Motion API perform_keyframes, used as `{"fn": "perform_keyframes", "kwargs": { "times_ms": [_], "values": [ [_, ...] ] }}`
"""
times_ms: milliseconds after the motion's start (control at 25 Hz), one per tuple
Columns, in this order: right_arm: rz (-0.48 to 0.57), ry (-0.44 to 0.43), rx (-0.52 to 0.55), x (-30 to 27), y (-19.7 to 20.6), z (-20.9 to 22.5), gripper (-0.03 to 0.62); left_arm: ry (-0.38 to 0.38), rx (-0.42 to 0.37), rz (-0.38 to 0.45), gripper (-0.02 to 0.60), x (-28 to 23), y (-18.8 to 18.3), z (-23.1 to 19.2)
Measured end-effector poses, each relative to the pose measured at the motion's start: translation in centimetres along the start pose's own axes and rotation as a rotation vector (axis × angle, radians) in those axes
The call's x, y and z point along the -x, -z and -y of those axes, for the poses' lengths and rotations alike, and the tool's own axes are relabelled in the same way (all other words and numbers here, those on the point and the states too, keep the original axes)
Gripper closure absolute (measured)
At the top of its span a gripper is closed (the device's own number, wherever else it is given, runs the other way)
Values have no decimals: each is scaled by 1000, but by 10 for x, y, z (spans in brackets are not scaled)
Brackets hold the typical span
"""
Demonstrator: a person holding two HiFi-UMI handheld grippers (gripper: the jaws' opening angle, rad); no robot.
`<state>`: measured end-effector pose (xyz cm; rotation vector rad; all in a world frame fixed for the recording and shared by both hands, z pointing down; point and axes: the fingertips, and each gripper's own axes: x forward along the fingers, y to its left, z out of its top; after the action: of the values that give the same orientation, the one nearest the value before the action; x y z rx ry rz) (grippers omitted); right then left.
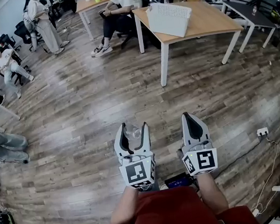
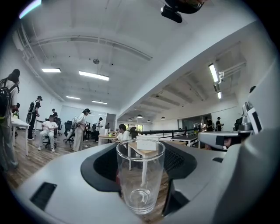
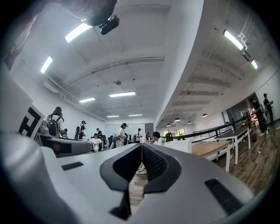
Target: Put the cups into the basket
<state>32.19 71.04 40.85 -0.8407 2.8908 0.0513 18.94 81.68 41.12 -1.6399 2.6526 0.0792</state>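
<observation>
Right now we hold a clear glass cup (image 2: 140, 175) in our left gripper (image 1: 133, 131) — one jaw presses on each side of it. The cup stands upright between the jaws, and we can see right through the glass to the room behind it.

Our right gripper (image 1: 193, 120) is closed. Its two jaws touch each other all the way along, and they hold no cup.

Both grippers hang in the air side by side, just in front of our red shorts (image 1: 162, 214). Below them is the brown wooden floor (image 1: 80, 116).

The white basket (image 1: 167, 23) has lots of little holes in its walls. It sits on a light wooden tabletop (image 1: 215, 20), near the left end of it. The basket is far ahead of us, across the floor — well apart from both grippers. So the cup is in our left gripper and not in the basket yet.

Behind that tabletop a person (image 1: 118, 6) in a white shirt sits at another table. More people sit and stand far off on the left side of the room.
</observation>
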Motion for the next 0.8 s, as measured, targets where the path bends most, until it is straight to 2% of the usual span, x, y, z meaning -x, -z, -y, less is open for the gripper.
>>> {"fn": "perform_keyframes", "kwargs": {
  "times_ms": [800],
  "values": [
    [4,-16,57,-216,9,-40,583,8,6,18,295,-158,-4,-140]
  ]
}}
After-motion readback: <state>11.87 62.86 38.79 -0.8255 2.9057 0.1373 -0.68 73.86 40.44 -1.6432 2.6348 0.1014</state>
